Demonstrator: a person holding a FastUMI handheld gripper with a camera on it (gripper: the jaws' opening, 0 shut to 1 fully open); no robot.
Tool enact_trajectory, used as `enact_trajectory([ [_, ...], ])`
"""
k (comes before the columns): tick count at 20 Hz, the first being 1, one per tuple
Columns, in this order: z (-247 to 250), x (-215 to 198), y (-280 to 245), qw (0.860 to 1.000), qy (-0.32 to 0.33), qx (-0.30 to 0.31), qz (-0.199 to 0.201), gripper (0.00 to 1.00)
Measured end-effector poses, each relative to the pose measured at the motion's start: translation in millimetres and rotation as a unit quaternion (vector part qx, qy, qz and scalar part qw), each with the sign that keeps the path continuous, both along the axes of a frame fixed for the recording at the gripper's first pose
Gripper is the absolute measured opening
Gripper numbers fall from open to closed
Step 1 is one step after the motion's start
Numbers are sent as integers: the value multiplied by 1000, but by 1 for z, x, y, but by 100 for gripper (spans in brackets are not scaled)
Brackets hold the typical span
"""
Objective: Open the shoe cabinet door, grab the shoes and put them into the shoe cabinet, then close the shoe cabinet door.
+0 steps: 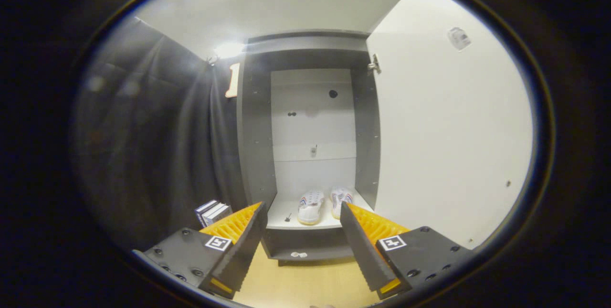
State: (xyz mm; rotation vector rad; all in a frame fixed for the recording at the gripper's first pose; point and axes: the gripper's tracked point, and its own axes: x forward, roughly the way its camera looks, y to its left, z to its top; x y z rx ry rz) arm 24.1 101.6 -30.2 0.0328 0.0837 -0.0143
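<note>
The grey shoe cabinet (255,155) stands straight ahead with its white door (444,145) swung wide open to the right. Two white shoes with coloured stripes, the left shoe (310,207) and the right shoe (341,199), sit side by side on the cabinet's white bottom shelf (281,212), toes pointing inward. My gripper (302,212) is open, well back from the cabinet; its orange-and-black fingers (243,231) frame the shelf and shoes from a distance. Nothing lies between the fingers.
A few books (212,212) stand on the floor left of the cabinet, against the black cloth wall (157,145). A small dark object (288,217) lies on the shelf left of the shoes. Light wooden floor (305,279) stretches between me and the cabinet.
</note>
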Motion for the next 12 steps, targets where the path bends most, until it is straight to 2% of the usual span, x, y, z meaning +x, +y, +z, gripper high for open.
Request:
enact_trajectory([
  [6, 24, -66, -46, 1000, -4, 24, -1, 95],
  [12, 47, -130, -123, 999, -4, 34, 14, 95],
])
